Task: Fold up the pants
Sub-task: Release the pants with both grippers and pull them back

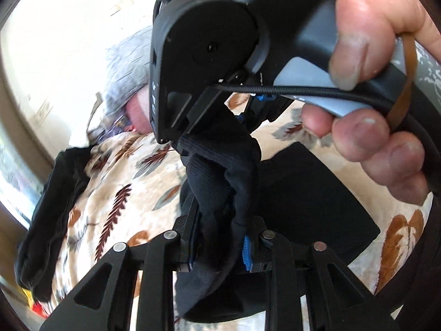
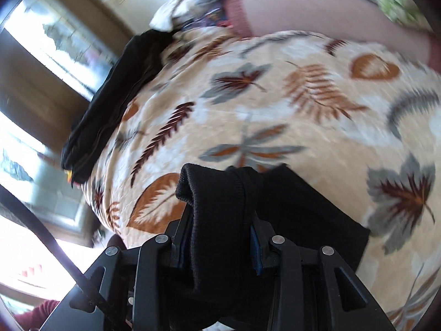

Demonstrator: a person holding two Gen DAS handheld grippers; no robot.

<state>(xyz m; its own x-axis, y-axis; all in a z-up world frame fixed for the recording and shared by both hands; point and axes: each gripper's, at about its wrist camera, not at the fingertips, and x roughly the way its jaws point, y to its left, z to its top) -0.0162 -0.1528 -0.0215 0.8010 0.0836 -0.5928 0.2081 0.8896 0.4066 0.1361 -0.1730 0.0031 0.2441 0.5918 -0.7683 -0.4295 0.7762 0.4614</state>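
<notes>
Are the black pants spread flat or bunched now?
Bunched: the black knit pants hang gathered between both hand-held grippers, left and right, above the leaf-patterned blanket.

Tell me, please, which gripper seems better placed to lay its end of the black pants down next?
Probably the right gripper: its view shows open bedspread ahead, while the left gripper faces the right one closely. Both clamp the pants.

You have a cream fleece blanket with brown and grey leaf print (image 2: pixel 317 115) spread across the bed. A dark folded garment (image 2: pixel 115 93) lies along its edge, and a pink pillow (image 2: pixel 317 13) sits at the far end.
</notes>
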